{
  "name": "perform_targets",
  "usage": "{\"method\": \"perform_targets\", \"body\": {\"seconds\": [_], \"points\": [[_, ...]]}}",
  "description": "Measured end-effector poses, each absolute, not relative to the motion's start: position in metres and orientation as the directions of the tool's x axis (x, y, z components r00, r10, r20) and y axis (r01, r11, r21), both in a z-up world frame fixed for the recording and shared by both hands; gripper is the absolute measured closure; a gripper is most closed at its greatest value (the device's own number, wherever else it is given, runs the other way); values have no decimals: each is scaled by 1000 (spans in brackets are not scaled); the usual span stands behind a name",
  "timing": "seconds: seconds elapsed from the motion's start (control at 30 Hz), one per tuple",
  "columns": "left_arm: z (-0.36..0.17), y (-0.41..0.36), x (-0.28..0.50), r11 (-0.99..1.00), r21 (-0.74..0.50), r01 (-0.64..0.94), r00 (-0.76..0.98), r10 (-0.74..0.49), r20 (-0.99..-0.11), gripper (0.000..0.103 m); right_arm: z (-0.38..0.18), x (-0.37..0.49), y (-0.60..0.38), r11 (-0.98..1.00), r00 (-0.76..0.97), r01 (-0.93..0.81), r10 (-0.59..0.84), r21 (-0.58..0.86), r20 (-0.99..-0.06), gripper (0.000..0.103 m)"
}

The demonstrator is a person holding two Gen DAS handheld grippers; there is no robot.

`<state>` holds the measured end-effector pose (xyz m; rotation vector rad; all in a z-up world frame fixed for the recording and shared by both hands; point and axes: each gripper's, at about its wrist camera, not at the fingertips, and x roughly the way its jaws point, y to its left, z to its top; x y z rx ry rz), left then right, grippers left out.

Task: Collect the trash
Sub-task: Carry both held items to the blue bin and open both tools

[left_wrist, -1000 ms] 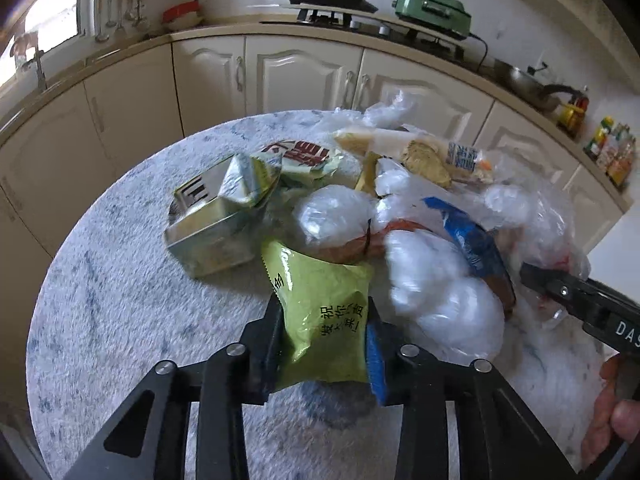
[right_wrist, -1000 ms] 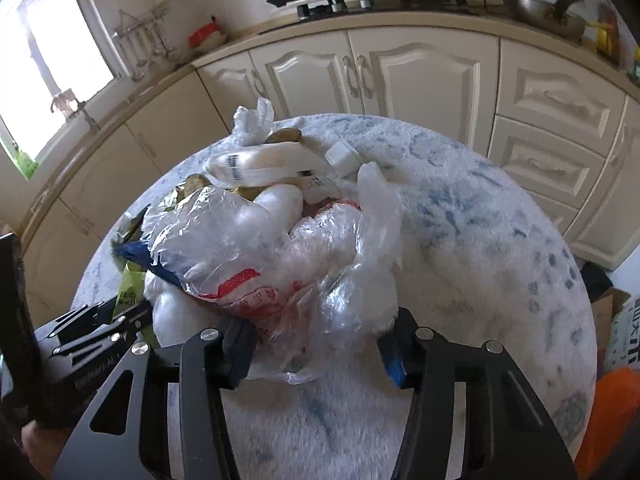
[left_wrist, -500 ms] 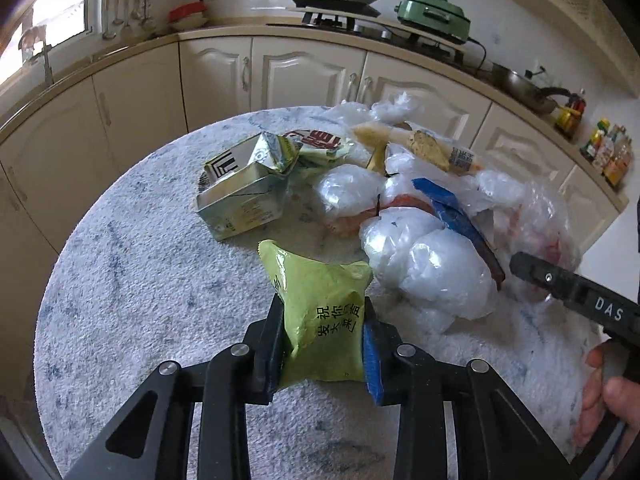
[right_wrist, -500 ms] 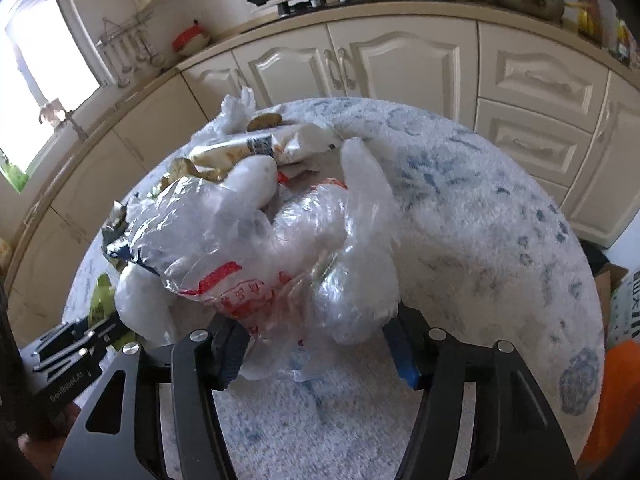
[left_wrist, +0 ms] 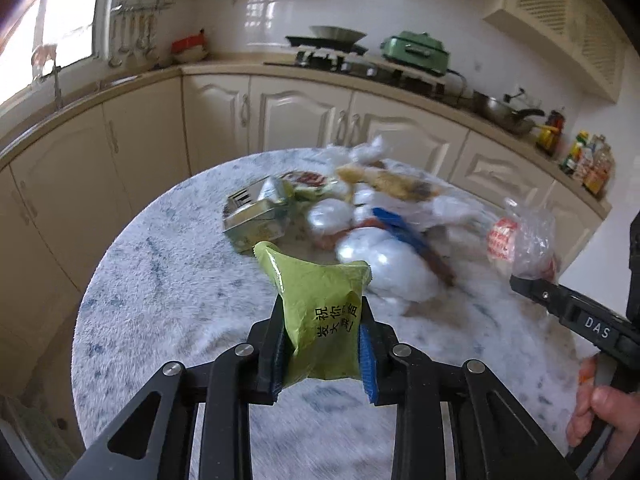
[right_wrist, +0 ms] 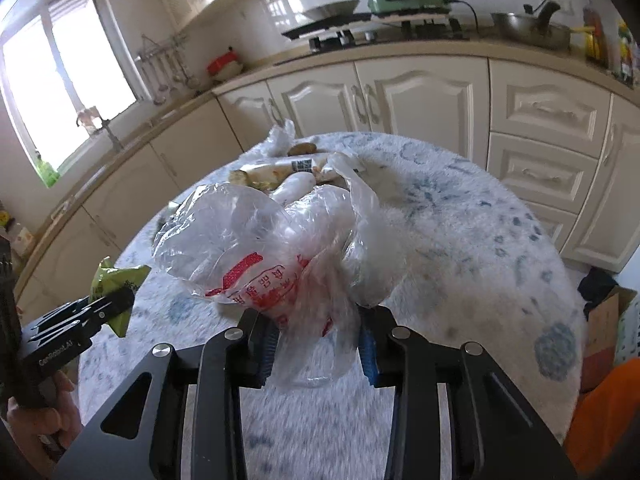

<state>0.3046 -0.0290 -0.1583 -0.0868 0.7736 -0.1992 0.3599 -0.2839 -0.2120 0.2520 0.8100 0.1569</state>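
Two pieces of trash are lifted at once. From the left wrist, the left hand-held gripper (left_wrist: 322, 354) clamps a green snack packet (left_wrist: 320, 328) above the near edge of the round desk (left_wrist: 160, 280); the remaining trash pile (left_wrist: 340, 216) lies farther off at the centre.

From the right wrist, the right hand-held gripper (right_wrist: 316, 354) pinches a clear plastic bag (right_wrist: 276, 256) with red print, raised over the desk. Judging by this, the carrying step is under way; next, both need a bin, which is not visible.
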Motion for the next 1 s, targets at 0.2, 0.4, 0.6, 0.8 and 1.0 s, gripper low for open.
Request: {"method": "perform_targets", "body": {"seconds": [0.2, 0.4, 0.6, 0.8, 1.0], "points": [[-129, -81, 268, 947, -156, 282, 699, -314, -643, 77, -187, 315, -308, 950, 738, -21, 224, 311, -636, 69], [-113, -178, 249, 865, -168, 472, 638, -467, -613, 77, -155, 251, -369, 950, 806, 75, 121, 302, -580, 69], [-124, -301, 232, 735, -193, 650, 489, -599, -634, 77, -148, 174, -461, 930, 808, 270, -80, 247, -584, 69], [-181, -414, 225, 636, -192, 747, 322, -600, -733, 76, -206, 121, -556, 858, 694, 467, -207, 213, -689, 69], [-285, -496, 255, 649, -202, 734, 172, -465, -868, 75, -319, 126, -622, 787, 562, 559, -128, 261, -817, 69]]}}
